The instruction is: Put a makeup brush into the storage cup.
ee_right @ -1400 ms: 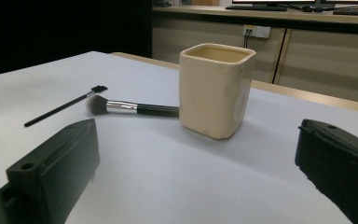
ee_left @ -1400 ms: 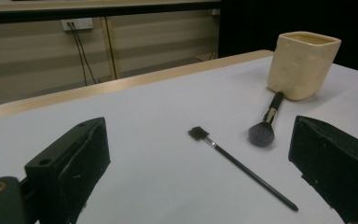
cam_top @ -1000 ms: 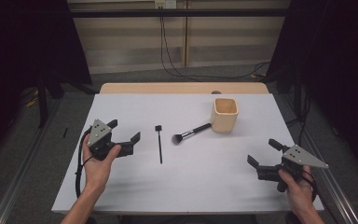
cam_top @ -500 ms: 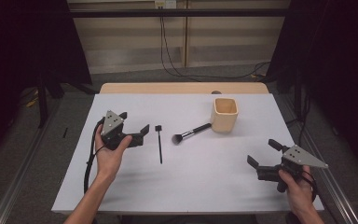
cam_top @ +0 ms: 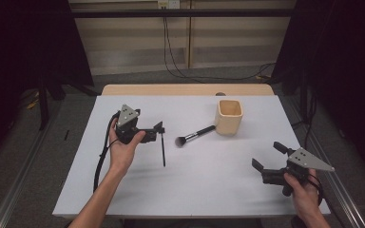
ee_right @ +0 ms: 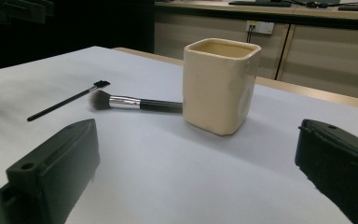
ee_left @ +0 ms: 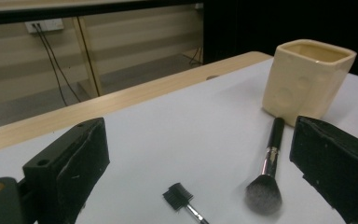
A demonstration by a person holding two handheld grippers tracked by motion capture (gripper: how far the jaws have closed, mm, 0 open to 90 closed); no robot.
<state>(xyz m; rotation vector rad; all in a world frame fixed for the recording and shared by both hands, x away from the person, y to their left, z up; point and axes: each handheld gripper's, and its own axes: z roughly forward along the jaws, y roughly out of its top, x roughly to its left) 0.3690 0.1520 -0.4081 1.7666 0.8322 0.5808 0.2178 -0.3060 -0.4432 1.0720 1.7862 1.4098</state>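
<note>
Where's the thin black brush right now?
In the high view the thin black brush lies left of centre, just past the open left gripper, with the powder brush beside it.

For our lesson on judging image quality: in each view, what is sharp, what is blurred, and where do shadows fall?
High view: dim, dark surroundings, soft shadow under the left gripper. Left gripper view: cup crisp, powder brush bristles fuzzy, near jaws soft. Right gripper view: cup sharp with a faint shadow at its base, jaws blurred.

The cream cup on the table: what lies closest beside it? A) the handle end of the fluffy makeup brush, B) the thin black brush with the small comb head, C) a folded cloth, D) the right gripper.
A: the fluffy makeup brush lies with its handle end at the cream cup.
</note>
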